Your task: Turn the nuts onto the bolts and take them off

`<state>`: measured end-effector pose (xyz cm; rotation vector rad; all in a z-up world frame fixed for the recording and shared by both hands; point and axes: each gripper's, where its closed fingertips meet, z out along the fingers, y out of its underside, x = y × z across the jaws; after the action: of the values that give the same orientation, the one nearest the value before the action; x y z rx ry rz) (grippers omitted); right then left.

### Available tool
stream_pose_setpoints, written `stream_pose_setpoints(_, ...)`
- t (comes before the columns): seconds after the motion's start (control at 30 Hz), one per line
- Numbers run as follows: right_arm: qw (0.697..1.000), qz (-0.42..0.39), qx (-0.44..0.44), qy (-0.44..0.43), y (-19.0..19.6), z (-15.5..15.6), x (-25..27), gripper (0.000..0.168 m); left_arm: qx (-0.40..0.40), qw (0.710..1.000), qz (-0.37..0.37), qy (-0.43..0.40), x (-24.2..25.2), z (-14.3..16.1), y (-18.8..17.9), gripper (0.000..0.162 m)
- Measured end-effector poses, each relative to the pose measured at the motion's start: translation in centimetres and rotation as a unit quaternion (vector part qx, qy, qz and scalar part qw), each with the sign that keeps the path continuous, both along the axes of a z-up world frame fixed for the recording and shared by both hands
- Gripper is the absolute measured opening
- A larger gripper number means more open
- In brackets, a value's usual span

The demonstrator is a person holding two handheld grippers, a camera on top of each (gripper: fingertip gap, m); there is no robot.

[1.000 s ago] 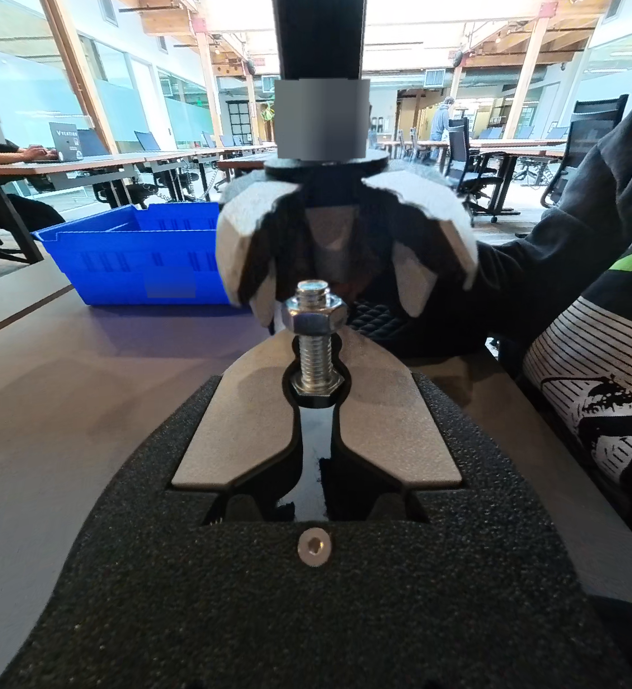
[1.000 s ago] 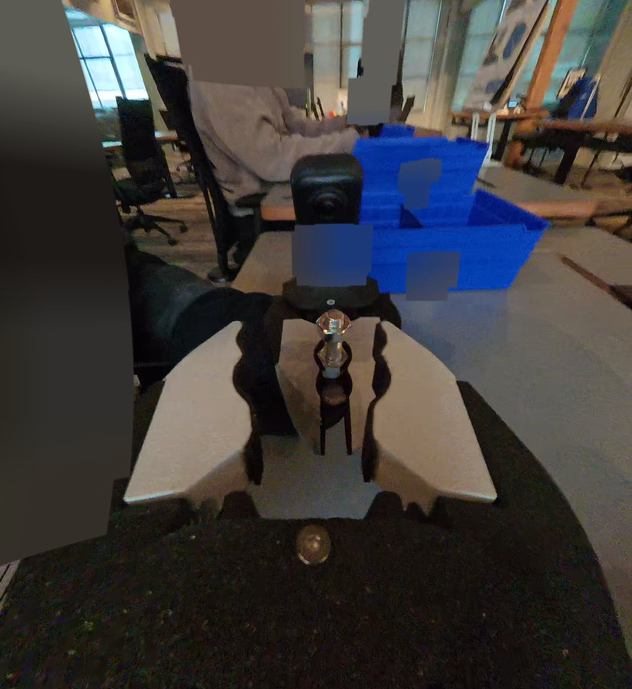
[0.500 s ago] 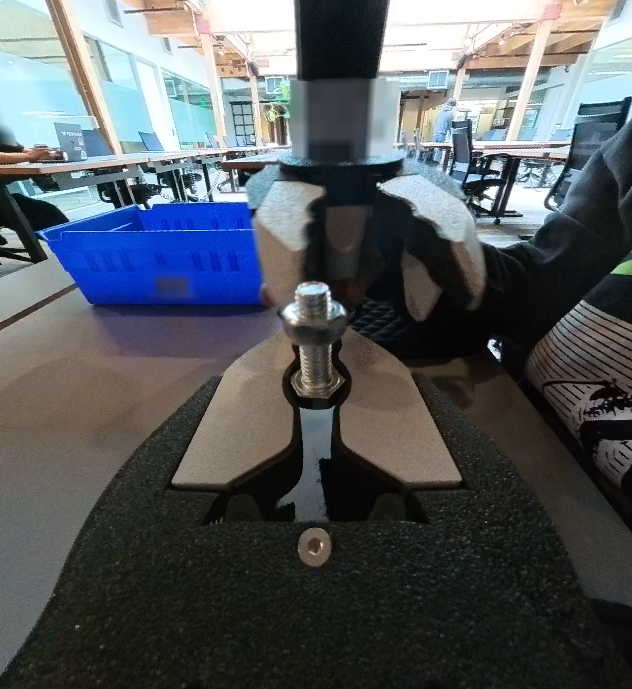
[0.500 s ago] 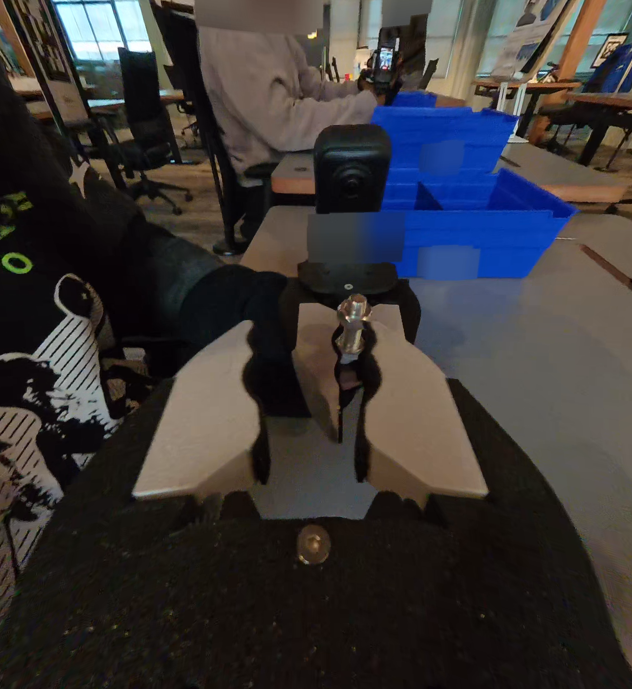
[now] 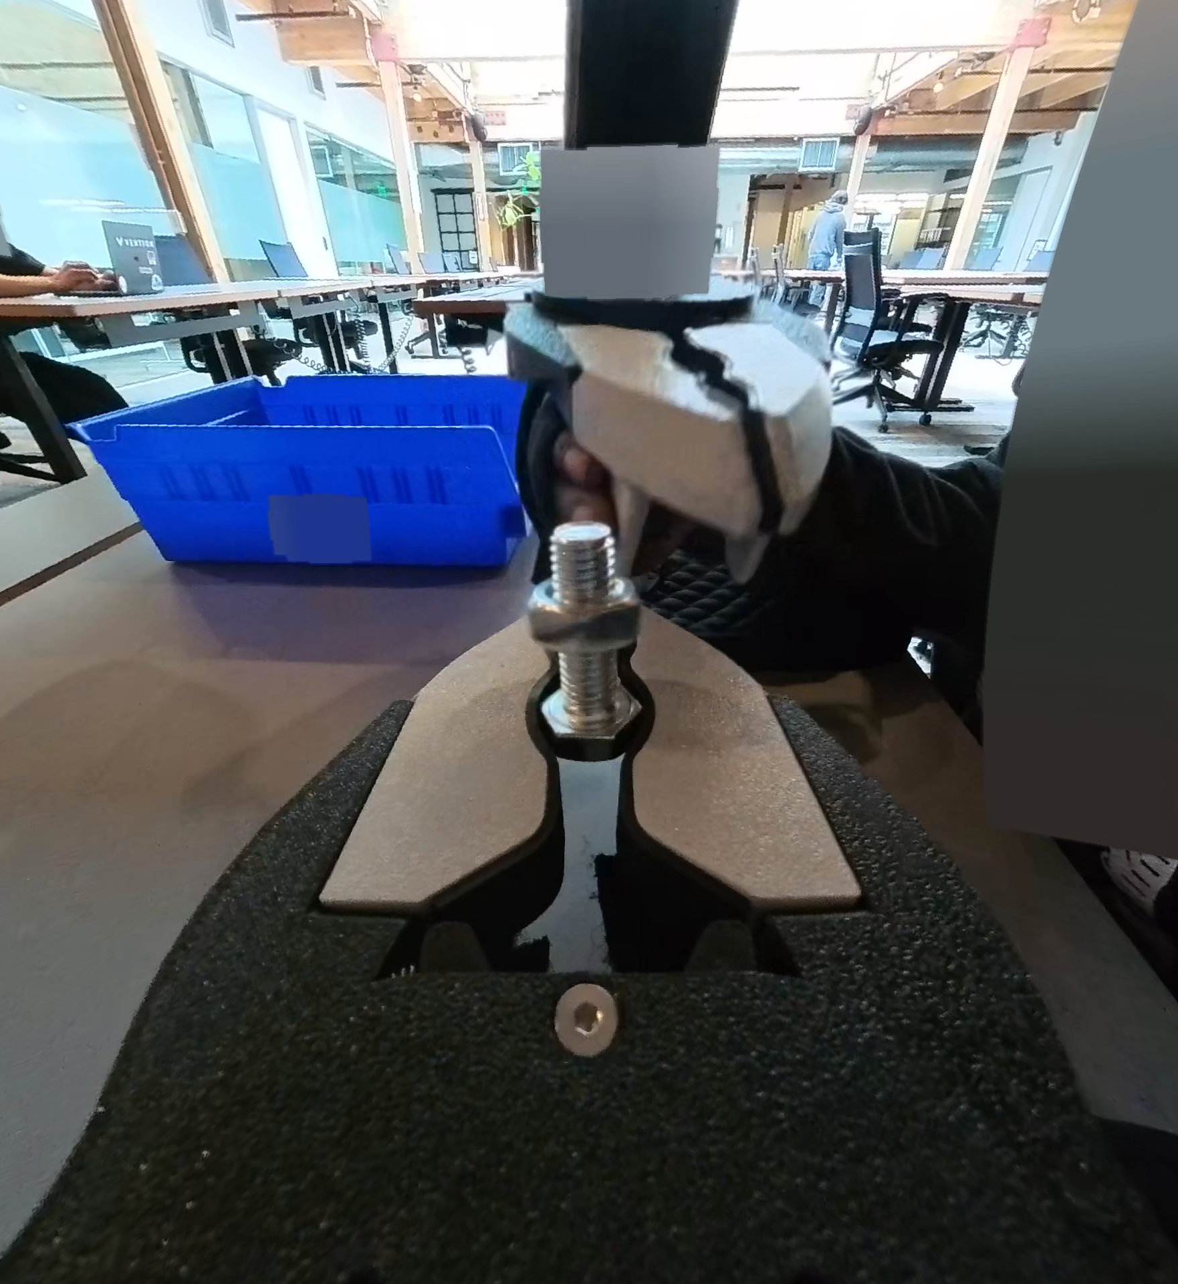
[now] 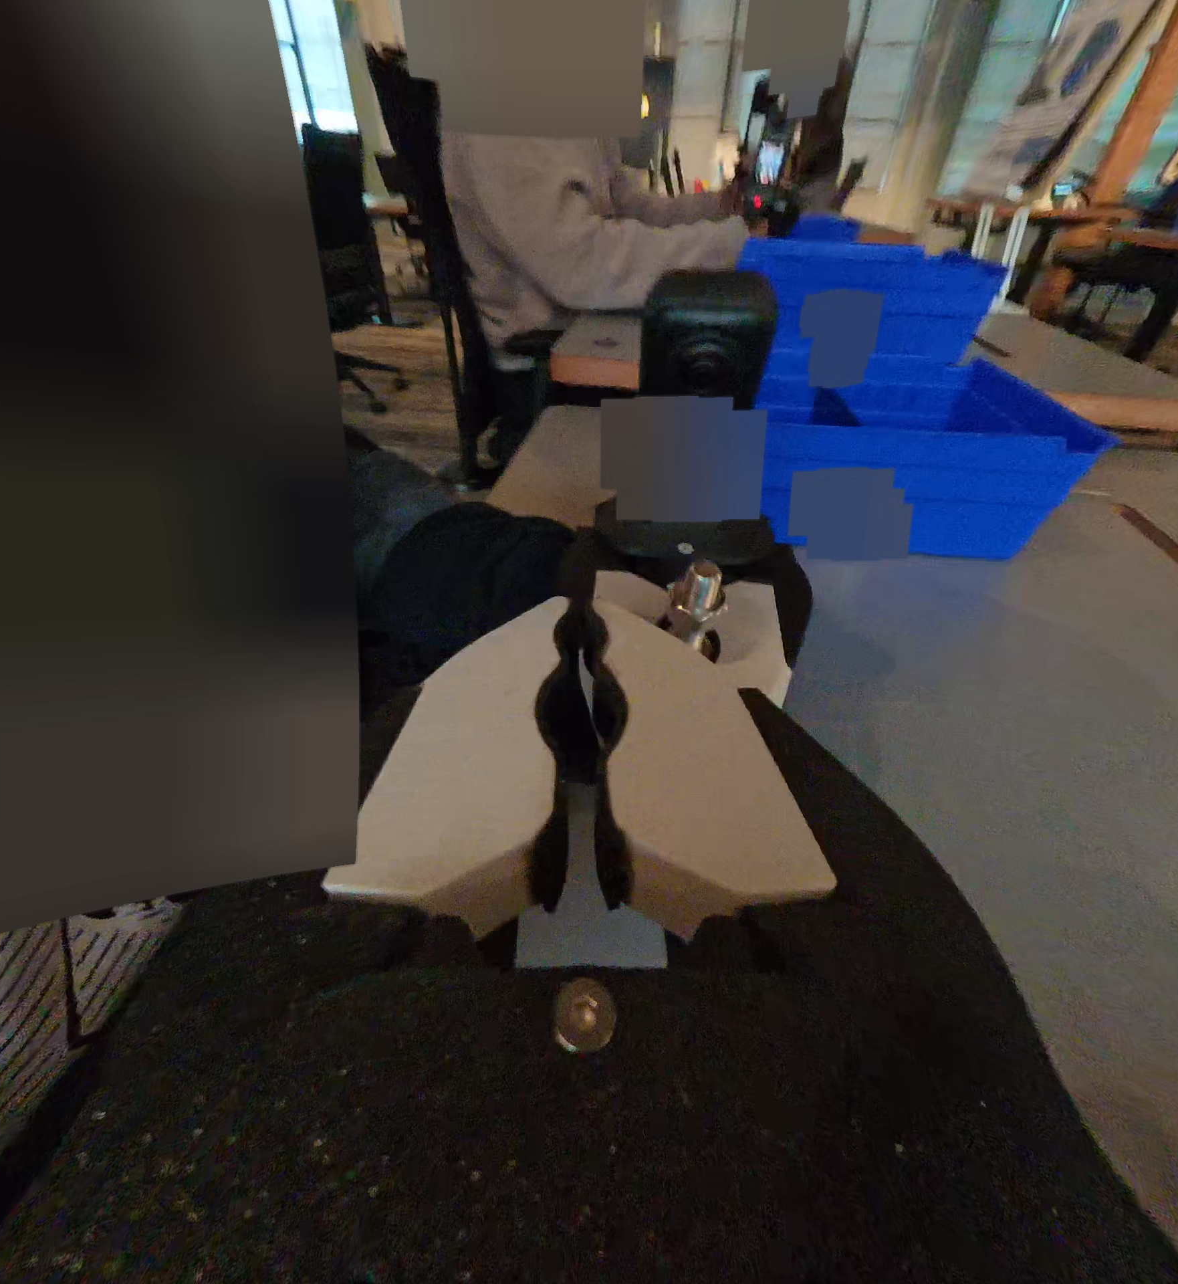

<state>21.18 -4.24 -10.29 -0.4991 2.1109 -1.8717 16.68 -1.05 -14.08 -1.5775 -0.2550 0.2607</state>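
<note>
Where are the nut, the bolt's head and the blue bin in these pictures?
nut [image 5: 583, 618], left wrist view, on its shiny front flat partway down the thread.
bolt's head [image 5: 590, 715], left wrist view, on the hexagon clamped between the left claw's fingers.
blue bin [image 5: 308, 479], left wrist view, on its front wall.

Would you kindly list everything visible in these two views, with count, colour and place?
bolt: one, silver, upright, its head clamped in the left gripper
nut: one, silver, threaded partway down the bolt, thread showing above it
bins: at least two, blue, on the far side of the table, one nearer, more behind
table: one, grey, under everything
chairs: several, black, at desks in the background
laptop: one, dark, on a far desk at left
people: a few, seated or standing in the background
left gripper: shut on the bolt head
right gripper: shut, empty, beside the bolt
</note>
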Motion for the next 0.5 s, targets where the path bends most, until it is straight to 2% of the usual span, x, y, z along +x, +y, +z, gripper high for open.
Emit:
stream_pose_setpoints(0.1, 0.999, -0.027, -0.028, -0.014, -0.2, 0.9, -0.9, 0.036, -0.003, 1.0, -0.002, 0.0, 0.1, -0.1, 0.1, 0.012)
stream_pose_setpoints(0.2, 0.998, -0.062, -0.007, -0.009, -1.2, 0.0, -1.8, 0.056, -0.004, 1.0, -0.004, 0.001, 0.1, -0.1, 0.1, 0.012)
stream_pose_setpoints(0.3, 0.999, -0.047, 0.012, 0.005, -1.4, -0.8, -1.1, 0.056, -0.004, 1.0, -0.003, 0.001, 0.1, -0.1, 0.1, 0.012)
stream_pose_setpoints(0.33, 0.999, -0.042, 0.016, 0.009, -1.2, -0.8, -0.8, 0.05, -0.004, 1.0, -0.003, 0.001, 0.1, -0.1, 0.1, 0.012)
stream_pose_setpoints(0.37, 0.999, -0.033, 0.019, 0.013, -0.8, -0.8, -0.7, 0.03, -0.002, 1.0, -0.002, 0.001, 0.0, -0.1, 0.0, 0.012)
stream_pose_setpoints(0.43, 1.0, -0.002, -0.005, -0.004, -0.1, 0.1, 0.0, 0.037, -0.002, 1.0, -0.003, -0.001, 0.0, -0.1, 0.0, 0.012)
stream_pose_setpoints(0.5, 0.999, -0.026, -0.022, -0.019, -0.4, 0.7, -0.9, 0.044, -0.005, 1.0, -0.003, 0.0, 0.1, -0.1, 0.1, 0.012)
